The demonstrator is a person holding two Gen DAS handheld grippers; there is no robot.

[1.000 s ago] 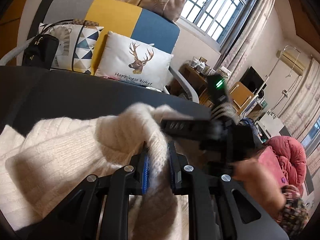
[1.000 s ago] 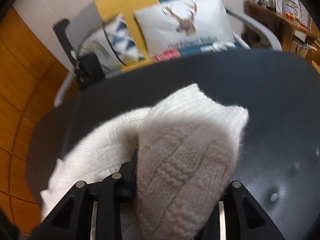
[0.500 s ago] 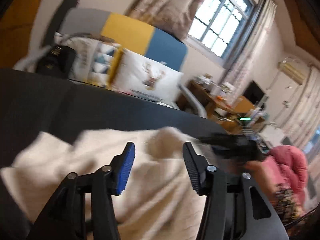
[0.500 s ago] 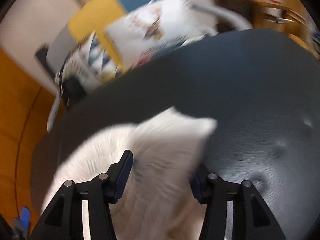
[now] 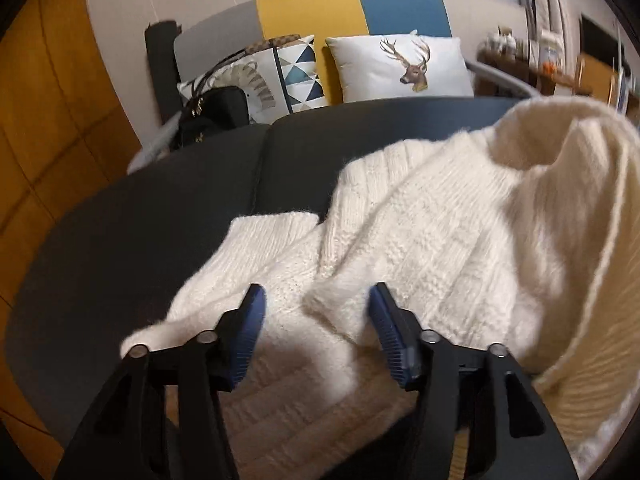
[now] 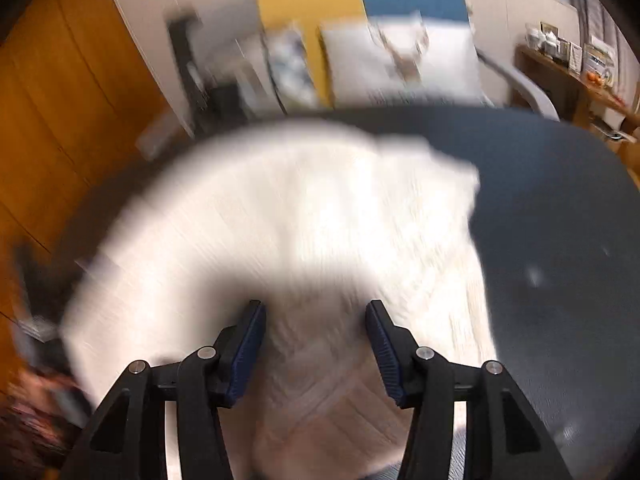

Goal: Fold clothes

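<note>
Left wrist view: left gripper [image 5: 316, 320] spread, jaws just been opening; nothing pinched, pads clear of the knit; white sweater [image 5: 420, 232] lies just ahead and beneath on the dark seat [image 5: 140, 240]; a ribbed end [image 5: 272, 228] reaches up-left, the bulk runs off right where a fold stands raised [image 5: 592, 184]; long axis roughly lower-left to upper-right in this view. Behind: black bag [image 5: 216, 108], patterned cushion [image 5: 296, 72], deer cushion [image 5: 400, 68].

Right wrist view: heavily blurred; right gripper [image 6: 316, 336] spread, jaws opened within the last second; sweater [image 6: 280, 216] under and ahead, none gripped as far as the blur allows; bare seat [image 6: 560, 220] to the right.

Judgement: both tongs sit over the near edge; the left is nearer the ribbed end, the right nearer the bulk; next pinch likely on that near edge.

Hidden: sweater's right side cut off by the frame; near hem covered by the fingers; lower-left corner of the right view unreadable.
</note>
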